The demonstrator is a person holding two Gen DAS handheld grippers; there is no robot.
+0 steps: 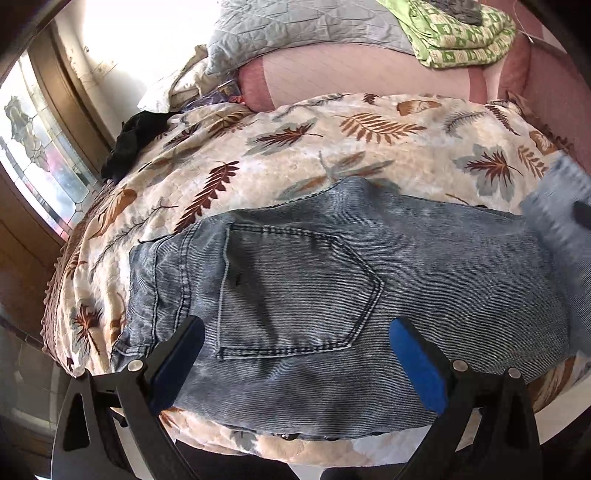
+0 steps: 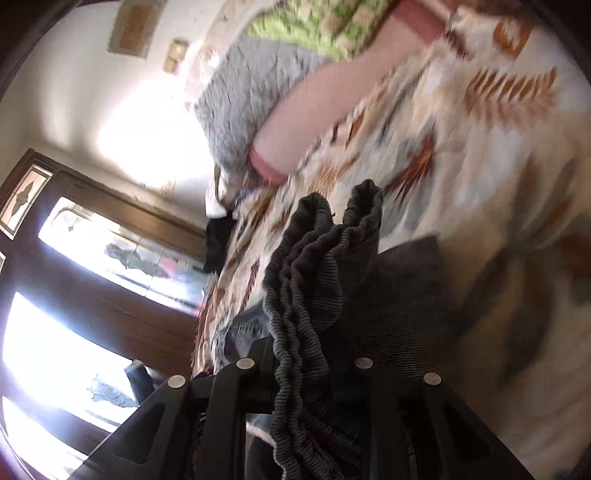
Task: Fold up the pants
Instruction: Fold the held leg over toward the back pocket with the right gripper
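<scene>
On the bed, spread over a cream blanket (image 1: 369,155) printed with brown and grey leaves, we see the pants (image 1: 314,295), a pair of faded blue jeans, lying flat with the back pocket (image 1: 295,291) facing up. In the left wrist view the left hand-held gripper (image 1: 295,358) hangs just above the near part of the denim, its two blue-padded fingers (image 1: 417,369) spread wide to either side of the pocket's lower edge, with nothing pinched between them. At the right edge of that view a blurred end of the jeans is raised off the bed, and a dark shape beside it may be part of the other tool, though we cannot tell for certain. In the right wrist view the right hand-held gripper (image 2: 306,373) is nearly closed on a bunched, ribbed fold of the pants, which rises in crumpled ridges from between its black fingers and stands up ahead of the camera. The rest of the garment trails down and to the left below it. Farther off lie a grey quilt (image 1: 288,33) and a green patterned cloth (image 1: 454,40), with a dark garment (image 1: 136,144) at the far left edge of the bed beside a wooden-framed window (image 1: 40,147).
</scene>
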